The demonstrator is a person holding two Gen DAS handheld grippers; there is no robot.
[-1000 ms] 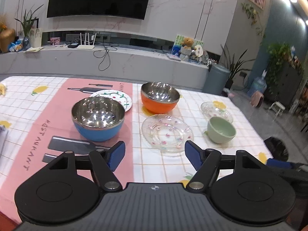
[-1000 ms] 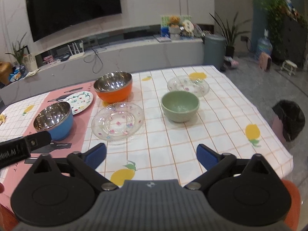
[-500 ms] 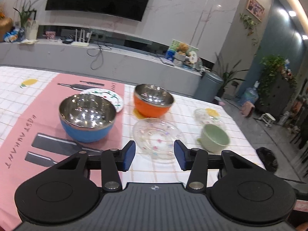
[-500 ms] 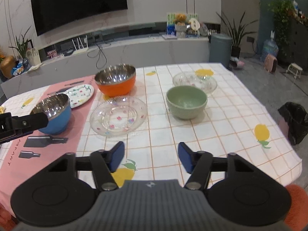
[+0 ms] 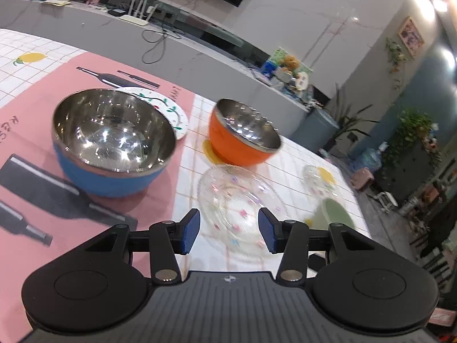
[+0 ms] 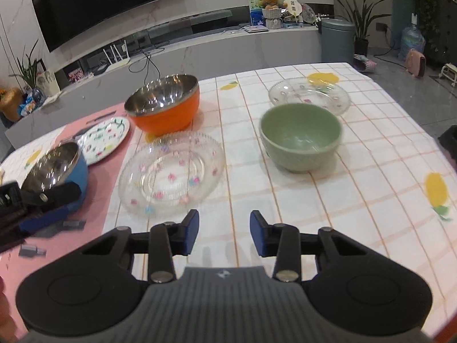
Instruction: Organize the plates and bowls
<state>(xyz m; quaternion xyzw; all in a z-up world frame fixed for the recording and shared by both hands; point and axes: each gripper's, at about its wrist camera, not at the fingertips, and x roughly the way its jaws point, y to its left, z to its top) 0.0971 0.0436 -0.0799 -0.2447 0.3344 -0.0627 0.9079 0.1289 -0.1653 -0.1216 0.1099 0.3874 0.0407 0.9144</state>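
Note:
A blue steel bowl (image 5: 112, 143) (image 6: 55, 168) sits on the pink mat, in front of a white patterned plate (image 5: 168, 107) (image 6: 104, 138). An orange steel bowl (image 5: 242, 133) (image 6: 164, 103) stands behind a large glass plate (image 5: 237, 197) (image 6: 171, 174). A green bowl (image 6: 300, 135) (image 5: 337, 214) sits in front of a smaller glass plate (image 6: 311, 94) (image 5: 320, 177). My left gripper (image 5: 228, 230) is open and empty, low over the near edge of the large glass plate; it shows at the left of the right wrist view (image 6: 40, 203). My right gripper (image 6: 224, 235) is open and empty above the tablecloth.
The table carries a checked lemon-print cloth (image 6: 357, 171) with a pink mat (image 5: 42, 108) on its left side. The table's right edge drops to the floor, where a black bin (image 6: 450, 140) stands. A grey counter (image 6: 200, 48) runs behind the table.
Both grippers have narrowed their jaws from wide open to a smaller gap. The left gripper has moved forward and down toward the blue bowl and large glass plate. The right gripper moved closer to the dishes.

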